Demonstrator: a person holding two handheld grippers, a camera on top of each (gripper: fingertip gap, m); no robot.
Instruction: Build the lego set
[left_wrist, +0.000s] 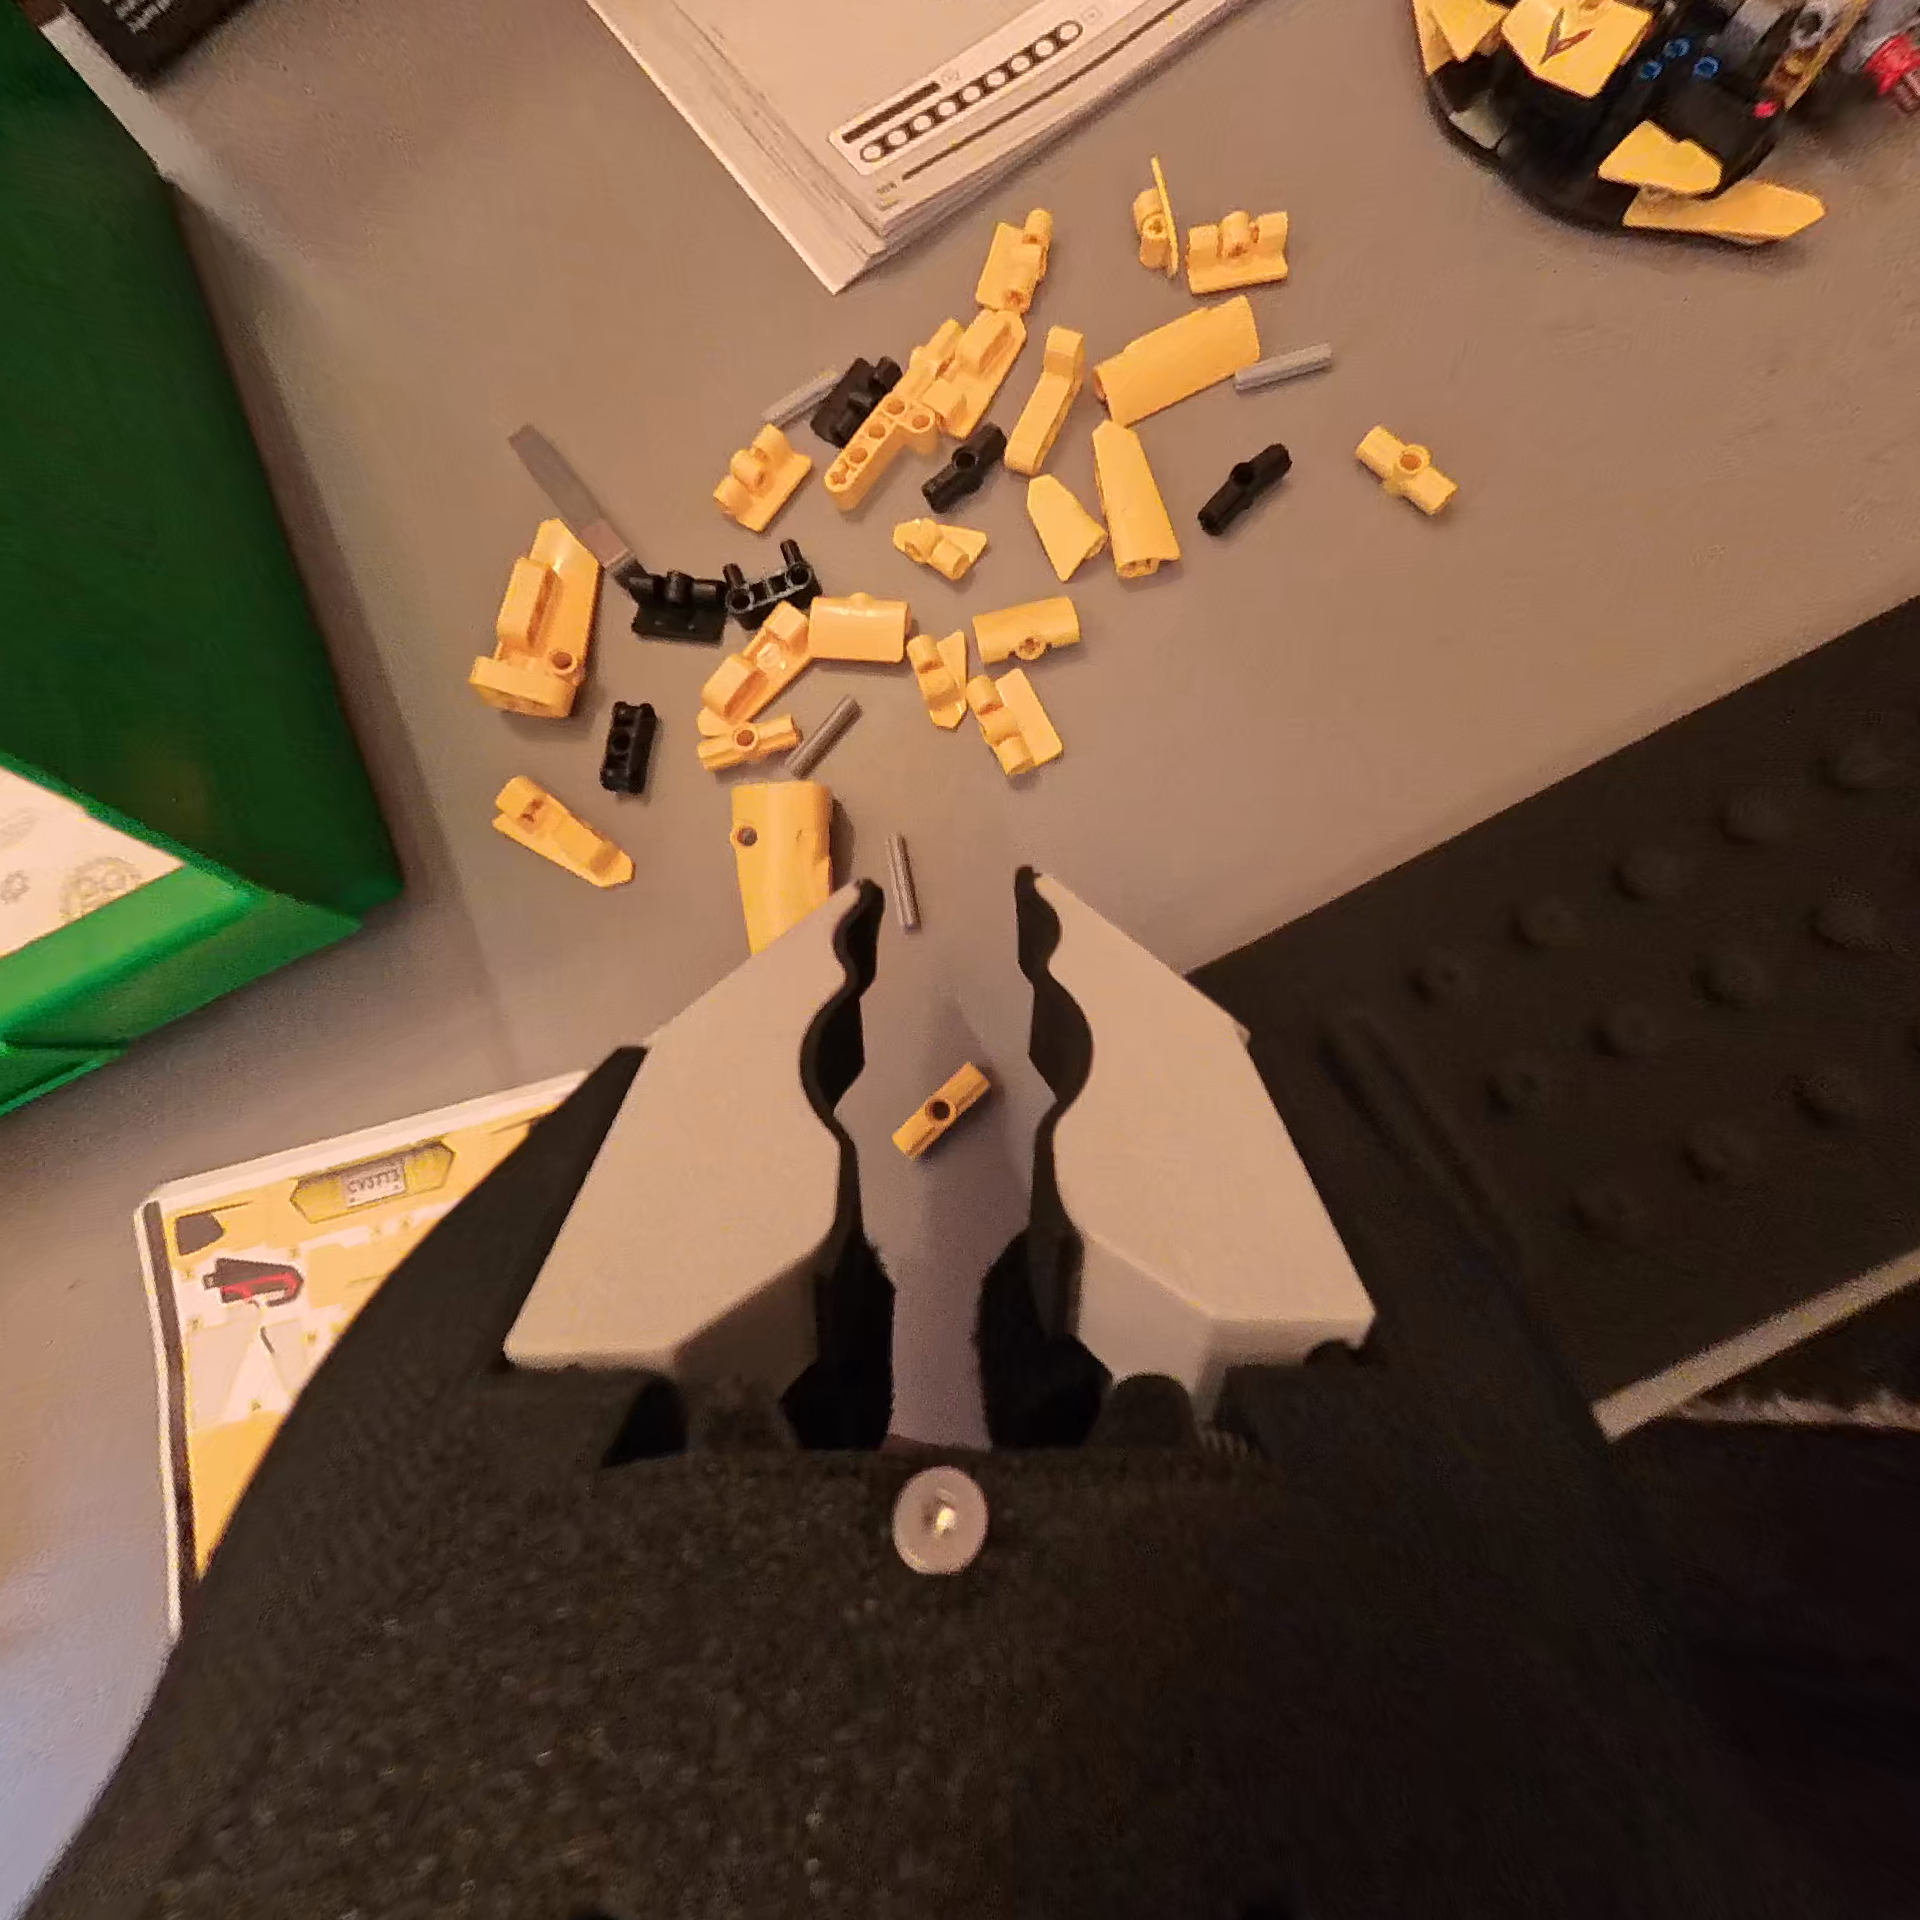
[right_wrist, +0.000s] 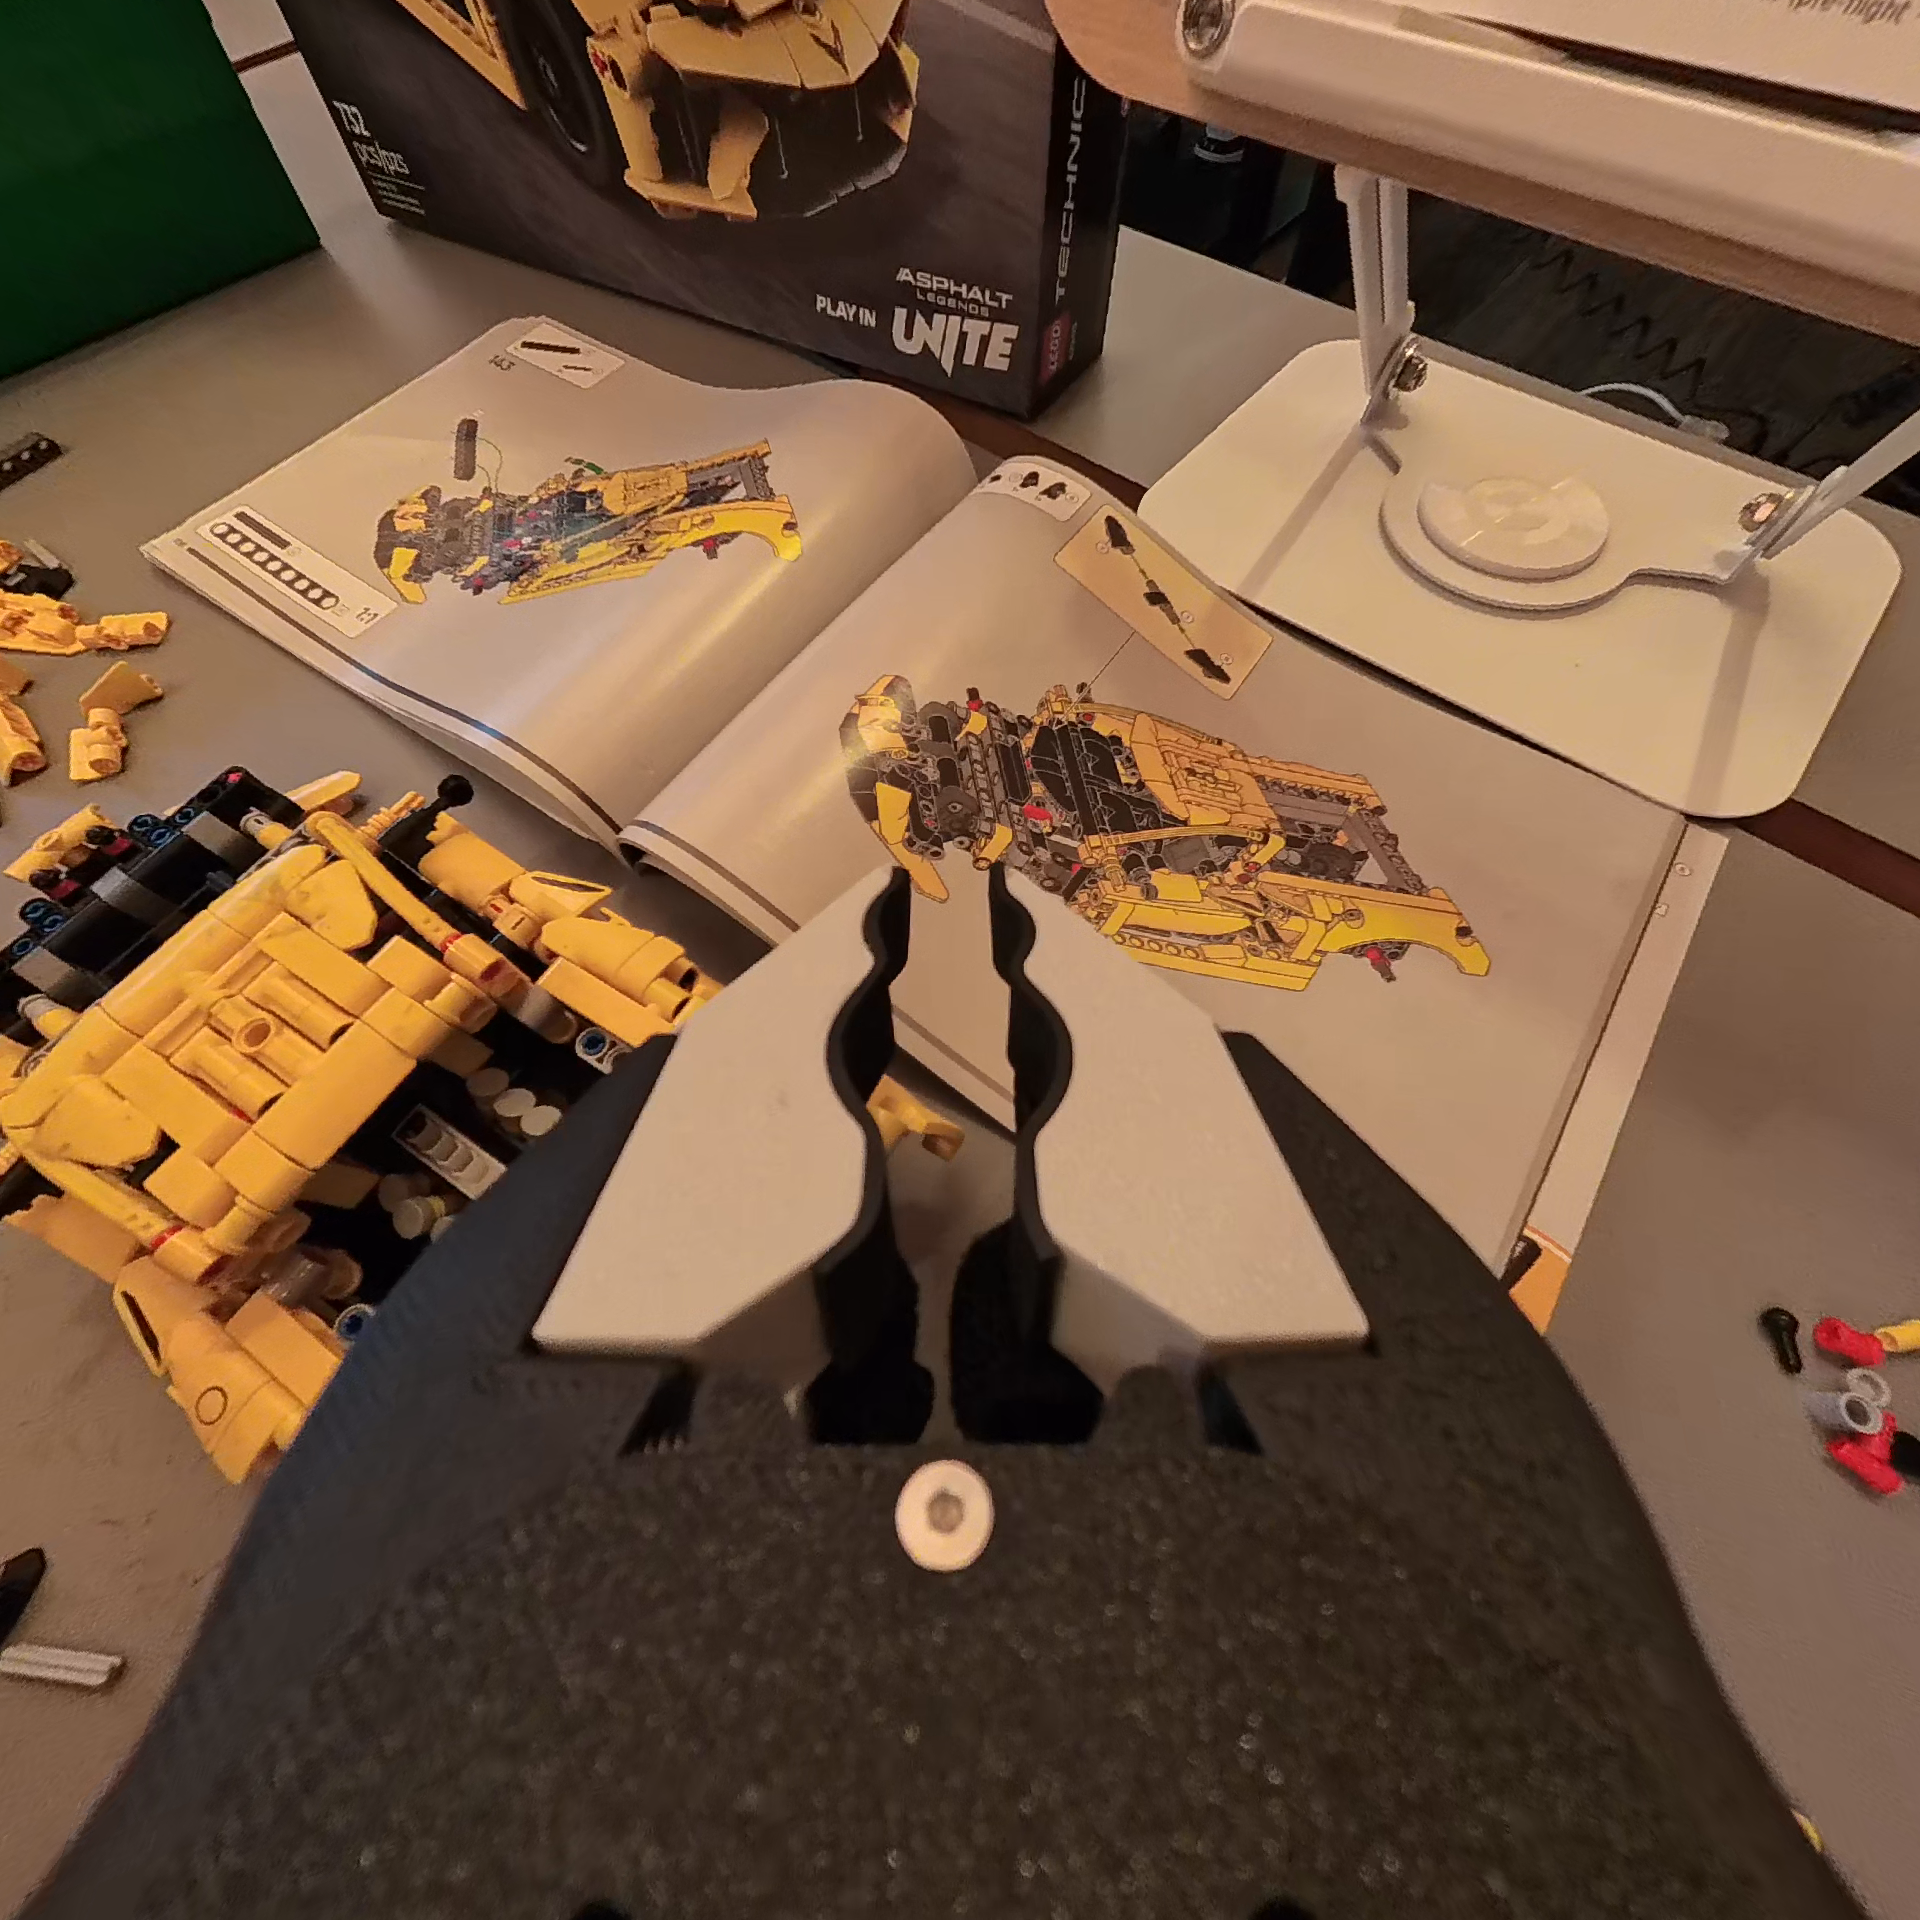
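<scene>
In the left wrist view my left gripper (left_wrist: 948, 891) is open and empty, low over the grey table. A small yellow connector (left_wrist: 940, 1110) lies on the table in the gap between its fingers, touching neither. A short grey pin (left_wrist: 904, 881) lies by the left fingertip. Several loose yellow and black pieces (left_wrist: 883, 540) are scattered just ahead. The partly built yellow and black car (left_wrist: 1621, 114) is at the far right. In the right wrist view my right gripper (right_wrist: 945, 883) is open and empty, above the open instruction booklet (right_wrist: 727, 644). The car (right_wrist: 260, 1039) lies to its left.
A green box (left_wrist: 156, 520) stands at the left, a sticker sheet (left_wrist: 260, 1247) at the lower left, a black studded mat (left_wrist: 1662, 987) at the right. The set's box (right_wrist: 779, 156) and a white stand (right_wrist: 1558, 623) are behind the booklet. Small red and grey pins (right_wrist: 1860, 1392) lie at the right. There is about 50 cm between the tips of the two grippers. From my left tips it is roughly 4 cm to the short grey pin (left_wrist: 904, 881); from my right, 50 cm.
</scene>
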